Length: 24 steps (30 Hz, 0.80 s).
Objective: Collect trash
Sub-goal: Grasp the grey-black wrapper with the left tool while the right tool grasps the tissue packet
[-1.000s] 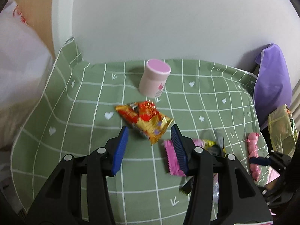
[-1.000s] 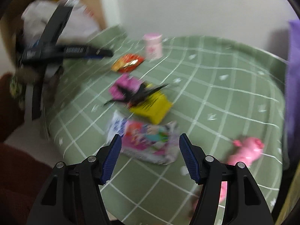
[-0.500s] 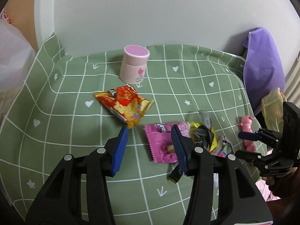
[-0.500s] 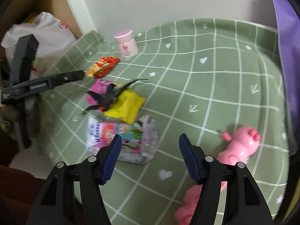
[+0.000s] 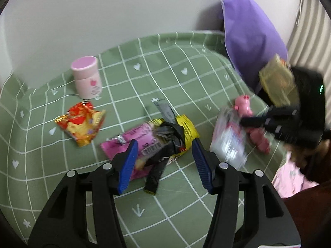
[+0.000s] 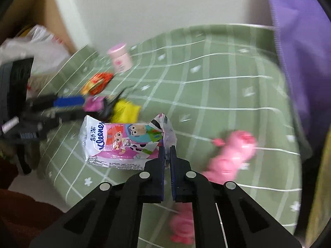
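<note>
Green checked cloth (image 5: 186,86) with white hearts covers the table in front of you, backed by a plain white wall, with a purple bag (image 5: 250,39) at the far right corner. Far left on the cloth stands a lidded pink jar (image 5: 86,80); its contents are hidden. Off the table's left edge, the right wrist view shows a white plastic bag (image 6: 39,51), blurred, contents unclear.

Your right gripper (image 6: 167,150) is clenched on the corner of the Kleenex tissue pack (image 6: 122,142), which looks raised off the cloth near the table's right edge. Your left gripper (image 5: 164,155) is spread wide over a pile of pink wrapper (image 5: 132,139), black wrapper (image 5: 167,138) and yellow wrapper (image 5: 186,128), touching none that you can make out. A red and gold snack packet (image 5: 81,123) lies apart to their left, just near the jar. The pink pig toy (image 6: 231,153) lies right of the tissue pack, beside your right gripper.
</note>
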Tool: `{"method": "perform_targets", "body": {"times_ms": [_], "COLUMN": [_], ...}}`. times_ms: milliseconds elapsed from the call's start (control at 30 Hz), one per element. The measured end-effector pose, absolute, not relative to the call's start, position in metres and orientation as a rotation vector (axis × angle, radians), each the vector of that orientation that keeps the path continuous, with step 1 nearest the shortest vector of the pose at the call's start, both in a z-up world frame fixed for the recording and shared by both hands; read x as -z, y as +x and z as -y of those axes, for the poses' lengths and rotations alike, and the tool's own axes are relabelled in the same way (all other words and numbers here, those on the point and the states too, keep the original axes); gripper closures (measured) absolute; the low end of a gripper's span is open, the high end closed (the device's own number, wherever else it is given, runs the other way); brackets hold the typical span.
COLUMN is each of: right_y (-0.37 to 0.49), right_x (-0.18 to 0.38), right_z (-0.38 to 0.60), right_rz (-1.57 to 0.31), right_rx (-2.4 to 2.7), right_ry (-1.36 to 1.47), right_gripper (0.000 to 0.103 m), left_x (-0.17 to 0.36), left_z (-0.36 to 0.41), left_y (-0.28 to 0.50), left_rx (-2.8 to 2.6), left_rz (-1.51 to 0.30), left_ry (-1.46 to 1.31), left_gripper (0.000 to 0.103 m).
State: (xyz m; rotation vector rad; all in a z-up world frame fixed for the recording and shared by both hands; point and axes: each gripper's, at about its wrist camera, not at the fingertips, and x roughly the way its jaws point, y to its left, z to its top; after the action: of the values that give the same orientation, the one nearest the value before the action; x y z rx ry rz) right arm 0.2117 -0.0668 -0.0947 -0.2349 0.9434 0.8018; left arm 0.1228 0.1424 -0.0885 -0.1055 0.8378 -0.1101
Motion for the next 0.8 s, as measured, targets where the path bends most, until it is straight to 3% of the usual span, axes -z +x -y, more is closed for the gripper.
{"method": "perform_targets", "body": {"times_ms": [400,567,733,800], "right_y": [0.229,0.226,0.22,0.218], "right_x": [0.074,0.072,0.071,0.071], "right_z": [0.138,0.153,0.159,0.162], "right_rz": [-0.89,-0.883,-0.877,-0.876], "right_rx": [-0.563,-0.516,-0.493,-0.487], "right_ry": [-0.158,-0.14,-0.136,-0.133], "right_gripper": [0.096,0.096,0.096,0.096], "left_x": [0.099,0.101,0.101,0.099], "left_z": [-0.123,-0.123,-0.129,-0.129], "left_y": [0.155,0.158,0.16,0.159], "left_rx": [0.149,0.168,0.161,0.162], "left_rz": [-0.923,-0.927,-0.922,-0.915], "left_ry": [-0.103,-0.157,-0.205,-0.206], "left_gripper": [0.052,0.069,0.097,0.099]}}
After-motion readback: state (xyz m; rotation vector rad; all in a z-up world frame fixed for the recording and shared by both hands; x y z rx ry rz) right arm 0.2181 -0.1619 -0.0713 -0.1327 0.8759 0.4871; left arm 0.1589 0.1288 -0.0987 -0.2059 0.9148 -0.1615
